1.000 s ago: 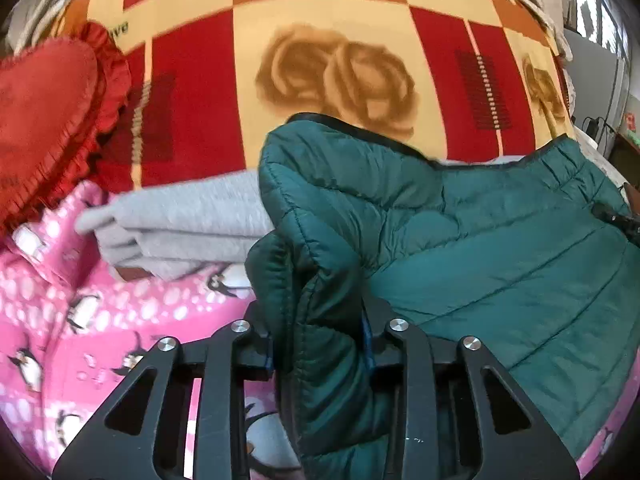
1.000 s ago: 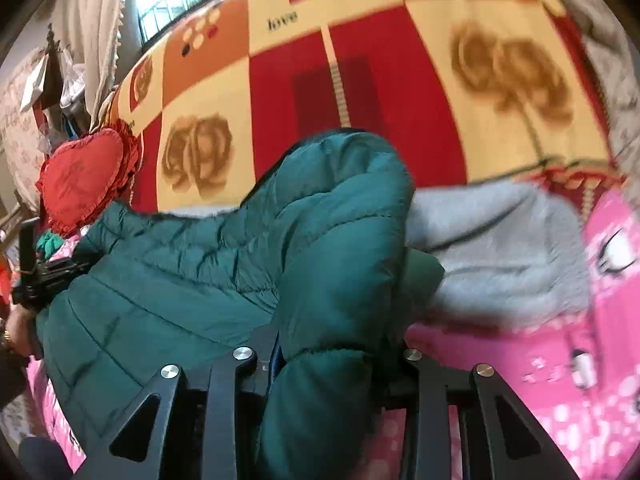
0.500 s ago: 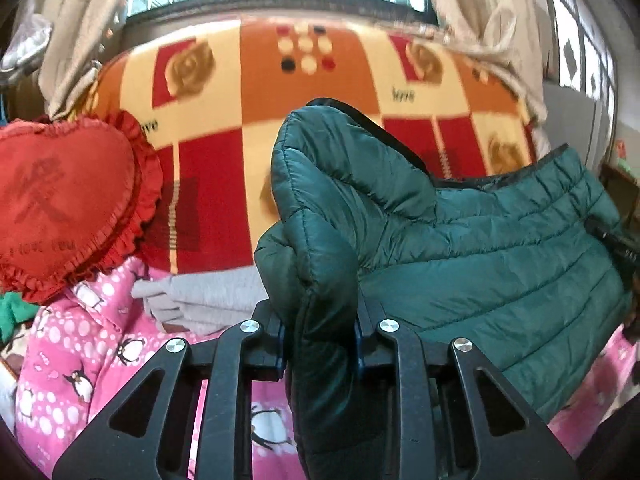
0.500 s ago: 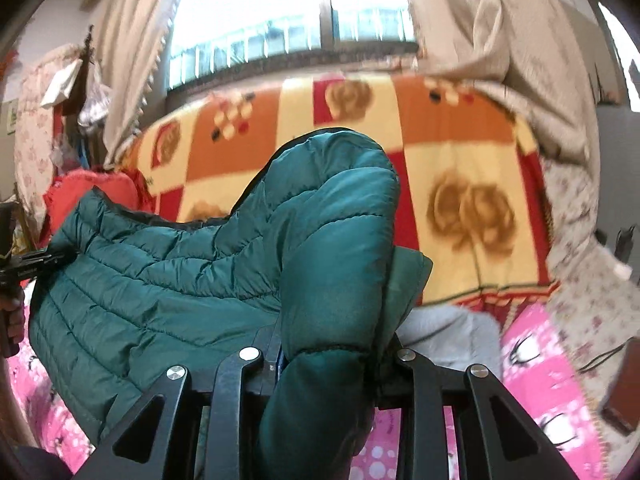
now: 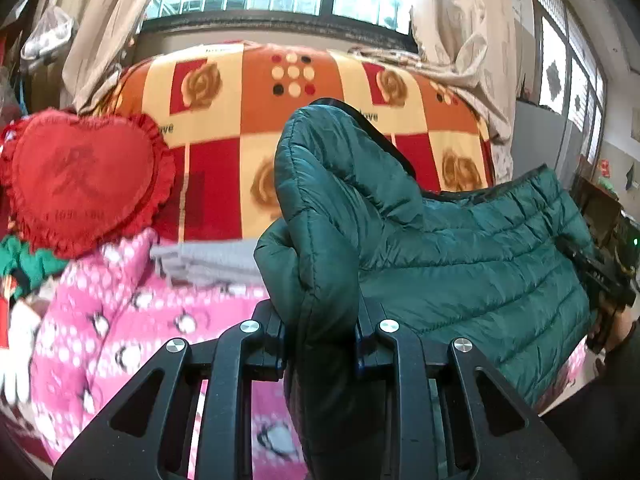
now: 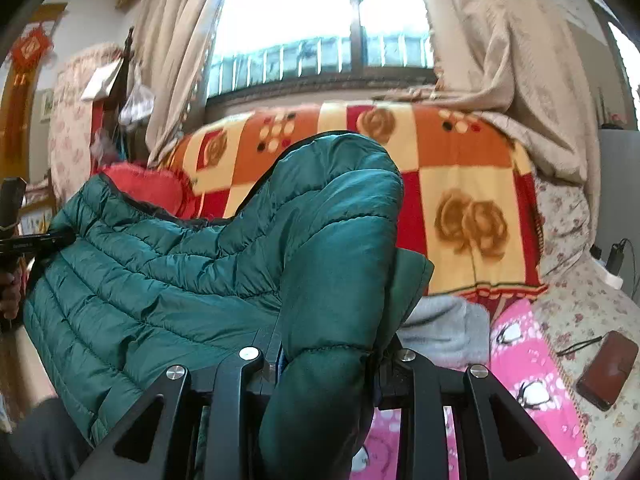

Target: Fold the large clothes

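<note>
A dark green quilted puffer jacket hangs stretched between my two grippers, lifted above the bed. My left gripper is shut on a bunched fold of the jacket at its left end. My right gripper is shut on a fold of the jacket at its right end. In the left wrist view the right gripper shows at the far right; in the right wrist view the left gripper shows at the far left. The jacket's lower part is hidden behind the fingers.
A pink penguin-print sheet covers the bed, with a folded grey garment on it. Behind lie a red-orange rose blanket and a red heart cushion. A brown phone case lies at right. Curtains and a window stand behind.
Both grippers have risen and tilted up with the jacket held; the window and curtains have come into view and the bed has dropped lower in the frames.
</note>
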`<action>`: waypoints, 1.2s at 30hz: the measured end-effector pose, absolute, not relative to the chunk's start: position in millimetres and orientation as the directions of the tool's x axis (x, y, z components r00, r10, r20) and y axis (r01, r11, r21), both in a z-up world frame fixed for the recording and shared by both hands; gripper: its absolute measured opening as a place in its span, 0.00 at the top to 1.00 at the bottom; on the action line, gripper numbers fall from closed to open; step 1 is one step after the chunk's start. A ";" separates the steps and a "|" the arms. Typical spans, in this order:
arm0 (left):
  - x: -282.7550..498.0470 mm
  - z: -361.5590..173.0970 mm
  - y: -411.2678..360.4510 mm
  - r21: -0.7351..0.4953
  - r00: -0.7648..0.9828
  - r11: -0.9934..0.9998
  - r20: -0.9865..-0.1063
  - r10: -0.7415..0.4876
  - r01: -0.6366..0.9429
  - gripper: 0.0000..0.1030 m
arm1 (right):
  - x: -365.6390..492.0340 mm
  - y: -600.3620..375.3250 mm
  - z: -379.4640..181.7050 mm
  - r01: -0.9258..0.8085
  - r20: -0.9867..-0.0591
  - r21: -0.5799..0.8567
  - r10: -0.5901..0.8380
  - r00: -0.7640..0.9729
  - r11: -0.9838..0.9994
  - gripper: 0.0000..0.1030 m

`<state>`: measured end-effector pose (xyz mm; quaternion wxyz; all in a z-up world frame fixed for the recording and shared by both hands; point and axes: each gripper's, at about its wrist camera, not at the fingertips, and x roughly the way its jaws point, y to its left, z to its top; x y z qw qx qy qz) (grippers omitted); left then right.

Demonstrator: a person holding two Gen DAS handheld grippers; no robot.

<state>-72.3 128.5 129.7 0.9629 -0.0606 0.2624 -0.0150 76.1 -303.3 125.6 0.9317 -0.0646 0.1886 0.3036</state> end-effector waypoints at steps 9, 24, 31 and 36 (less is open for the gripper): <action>-33.2 42.4 136.1 -0.191 0.773 0.978 -0.632 -0.054 -0.088 0.78 | 121.9 -268.9 70.8 -0.603 -0.561 -0.053 0.476 0.677 0.796 0.73; -1.9 -13.7 186.0 -0.396 0.683 0.903 -0.707 -0.185 -0.165 0.43 | 183.6 -298.6 37.8 -0.401 -0.739 0.098 0.337 0.584 0.911 0.21; -44.9 49.4 189.8 -0.365 0.774 0.905 -0.629 -0.068 -0.217 0.43 | 130.9 -327.7 94.3 -0.277 -0.566 0.094 0.280 0.775 0.956 0.21; -86.0 97.8 161.1 -0.238 0.825 0.947 -0.564 0.045 -0.214 0.00 | 62.7 -307.4 126.2 -0.325 -0.471 0.154 0.358 0.806 0.933 0.14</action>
